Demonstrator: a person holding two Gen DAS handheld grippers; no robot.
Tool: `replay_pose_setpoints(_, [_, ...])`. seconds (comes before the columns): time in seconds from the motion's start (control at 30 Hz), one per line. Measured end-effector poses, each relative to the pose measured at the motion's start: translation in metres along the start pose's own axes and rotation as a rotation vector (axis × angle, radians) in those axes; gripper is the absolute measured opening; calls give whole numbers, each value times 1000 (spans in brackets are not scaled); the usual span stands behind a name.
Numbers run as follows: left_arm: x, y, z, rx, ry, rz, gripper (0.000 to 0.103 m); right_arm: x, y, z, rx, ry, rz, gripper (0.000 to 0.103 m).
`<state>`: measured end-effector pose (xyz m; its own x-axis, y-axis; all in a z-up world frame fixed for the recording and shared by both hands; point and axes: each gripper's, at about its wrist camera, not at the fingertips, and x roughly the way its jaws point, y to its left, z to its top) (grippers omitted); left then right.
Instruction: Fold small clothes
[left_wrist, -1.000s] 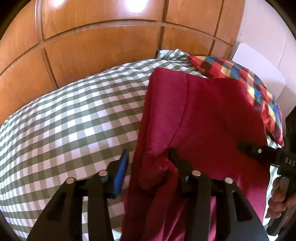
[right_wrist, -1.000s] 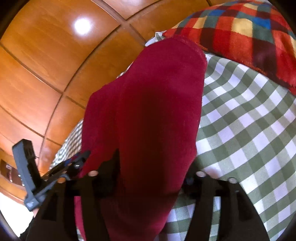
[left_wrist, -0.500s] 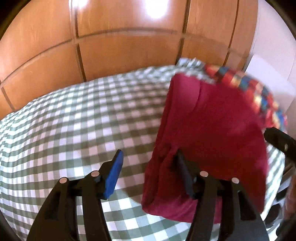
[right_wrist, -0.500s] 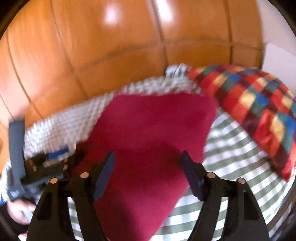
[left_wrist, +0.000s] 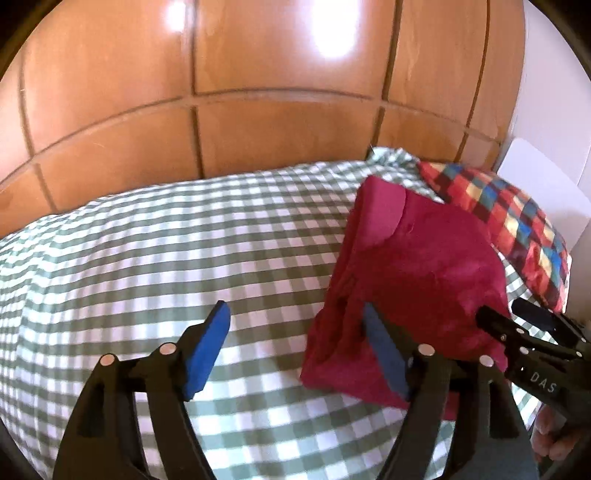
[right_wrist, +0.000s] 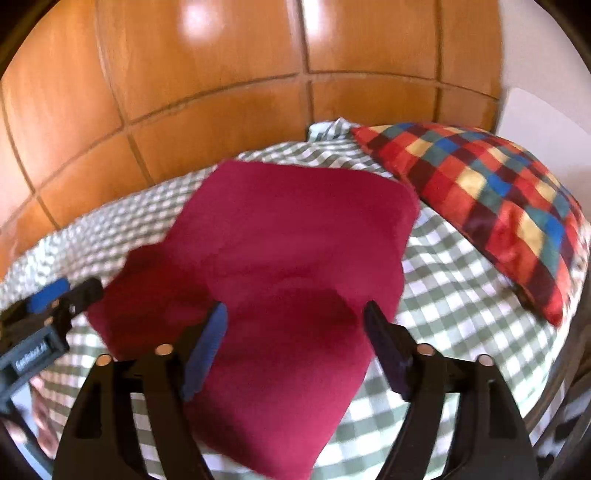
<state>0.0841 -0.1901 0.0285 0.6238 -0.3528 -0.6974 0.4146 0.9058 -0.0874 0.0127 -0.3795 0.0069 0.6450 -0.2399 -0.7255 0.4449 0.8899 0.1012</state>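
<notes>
We are letting go of the folded crimson garment (right_wrist: 280, 258), lying on the green-checked bedsheet (left_wrist: 147, 258) beside the plaid pillow (right_wrist: 491, 206). Both the left gripper (left_wrist: 295, 354) and right gripper (right_wrist: 295, 350) have just been opening, jaws apart, nothing clamped. We should be lifting clear without snagging.

Bright glare on wood panels (left_wrist: 258, 122), fisheye-curved, slightly blurred.

White letters "DAS" on right tongs (left_wrist: 532, 347), left tongs' (right_wrist: 48, 306) label blurred
</notes>
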Motion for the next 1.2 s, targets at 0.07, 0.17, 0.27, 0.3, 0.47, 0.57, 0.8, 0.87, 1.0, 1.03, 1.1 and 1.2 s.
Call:
replay_pose_setpoints(0.07, [-12, 1, -4, -2, -23, 7, 81, -13, 3, -10, 50, -29, -19, 86])
replay_pose_setpoints(0.17, [-30, 3, -12, 4, -68, 18, 90, -27, 14, -25, 74, -55, -62, 91])
replay_pose_setpoints(0.27, [-43, 5, -18, 3, -98, 20, 94, -37, 22, -36, 91, -73, -108, 93])
replay_pose_setpoints(0.3, [-46, 6, -20, 6, -102, 21, 95, -39, 23, -39, 101, -75, -117, 93])
replay_pose_setpoints(0.47, [-53, 3, -27, 22, -111, 29, 98, -47, 20, -42, 129, -111, -181, 96])
replay_pose_setpoints(0.57, [-56, 1, -28, 16, -117, 30, 100, -51, 13, -40, 154, -126, -206, 96])
replay_pose_setpoints(0.8, [-61, -2, -30, 20, -126, 47, 100, -52, 13, -43, 152, -122, -206, 96])
replay_pose_setpoints(0.87, [-62, -3, -29, 22, -126, 51, 100, -52, 14, -44, 149, -123, -206, 96])
replay_pose_setpoints(1.0, [-63, -5, -29, 28, -131, 58, 100, -51, 14, -45, 147, -118, -203, 97])
replay_pose_setpoints(1.03, [-63, -5, -29, 30, -132, 59, 100, -51, 14, -47, 148, -116, -202, 96])
replay_pose_setpoints(1.1, [-63, -6, -29, 31, -131, 59, 100, -51, 13, -48, 151, -111, -199, 96])
replay_pose_setpoints(1.2, [-63, -7, -29, 38, -131, 63, 100, -49, 15, -50, 145, -104, -196, 97])
